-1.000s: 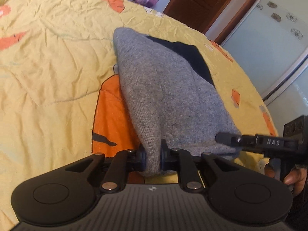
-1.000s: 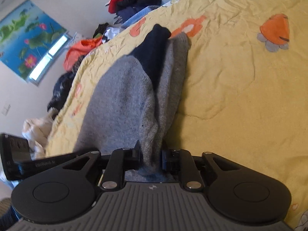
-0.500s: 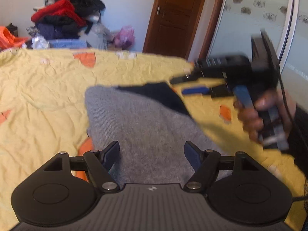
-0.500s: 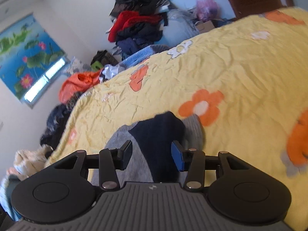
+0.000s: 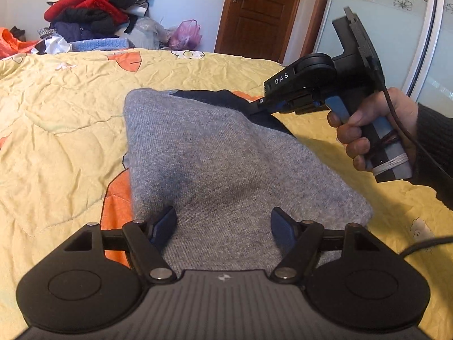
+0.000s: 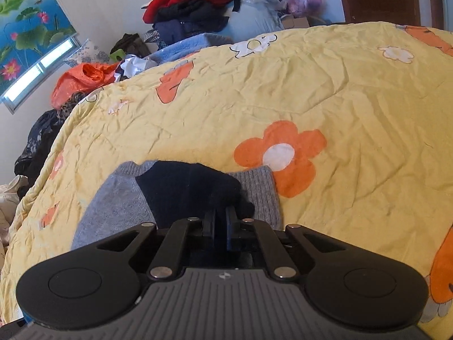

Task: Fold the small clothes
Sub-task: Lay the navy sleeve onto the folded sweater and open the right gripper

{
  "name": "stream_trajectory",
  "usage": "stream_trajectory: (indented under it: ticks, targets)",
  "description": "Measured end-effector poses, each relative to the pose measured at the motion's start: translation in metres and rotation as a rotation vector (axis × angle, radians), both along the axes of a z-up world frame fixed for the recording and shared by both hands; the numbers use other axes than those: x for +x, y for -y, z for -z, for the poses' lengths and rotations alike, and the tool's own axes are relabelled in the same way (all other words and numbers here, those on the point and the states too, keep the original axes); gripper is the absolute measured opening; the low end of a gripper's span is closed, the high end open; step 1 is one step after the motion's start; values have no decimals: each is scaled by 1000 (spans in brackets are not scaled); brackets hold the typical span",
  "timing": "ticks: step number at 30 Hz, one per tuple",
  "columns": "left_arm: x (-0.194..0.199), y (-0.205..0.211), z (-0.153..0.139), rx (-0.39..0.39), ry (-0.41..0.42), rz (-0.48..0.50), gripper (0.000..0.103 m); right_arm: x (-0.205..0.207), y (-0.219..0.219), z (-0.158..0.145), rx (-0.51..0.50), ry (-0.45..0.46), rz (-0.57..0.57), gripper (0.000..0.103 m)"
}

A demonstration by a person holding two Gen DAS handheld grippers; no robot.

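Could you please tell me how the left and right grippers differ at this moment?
The left gripper has its jaws spread wide, holding nothing, over the grey garment; the right gripper has jaws closed at the garment's navy part. Both are over the same garment on the yellow bedspread.

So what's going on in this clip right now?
A person with a gripper in each hand is folding a small grey sweater on a yellow bedspread. The sweater lies folded on the bed, with a dark navy part at its far end. The left gripper hangs open over the near end, holding nothing. The right gripper is shut at the navy part; whether it pinches fabric is unclear.
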State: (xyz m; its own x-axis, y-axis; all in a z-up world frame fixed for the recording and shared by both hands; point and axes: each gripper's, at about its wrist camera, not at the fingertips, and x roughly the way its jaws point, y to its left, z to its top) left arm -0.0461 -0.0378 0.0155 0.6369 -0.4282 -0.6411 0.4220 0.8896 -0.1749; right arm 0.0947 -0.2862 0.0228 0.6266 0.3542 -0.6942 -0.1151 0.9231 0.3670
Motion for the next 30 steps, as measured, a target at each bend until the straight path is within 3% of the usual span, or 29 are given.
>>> stream_trajectory:
  ticks: [3,5,9,11,16,18,23,27,30]
  targets:
    - [-1,-4,-13,-18,-1,-2,74,-10,-11,-9,-79,28,1,17]
    - [-1,-6,-27,-37,39,-9,74,-18,-12,-24,-82,75,26,28]
    - [20,3,-39,-41,53,-14,74,-29,-9,-55,92,165,34,32]
    - [37,12,-30,-26,22,-23,74,-23,-18,-56,130,146,-11,46]
    - [45,34,-12,58,42,-18,74,-4,-46,-9,-15,-30,-44,44]
    - [40,40,-6,81,60,-12,74,-11,-42,4,-24,36,-43,42]
    - [33,46,-4,125,95,2,74,-10,-37,4,-44,36,-53,41]
    - [17,30,-23,67,104,5,74,-32,-30,-19,-33,66,-7,44]
    - [8,23,-24,61,101,9,75,-60,-29,-33,73,114,-43,46]
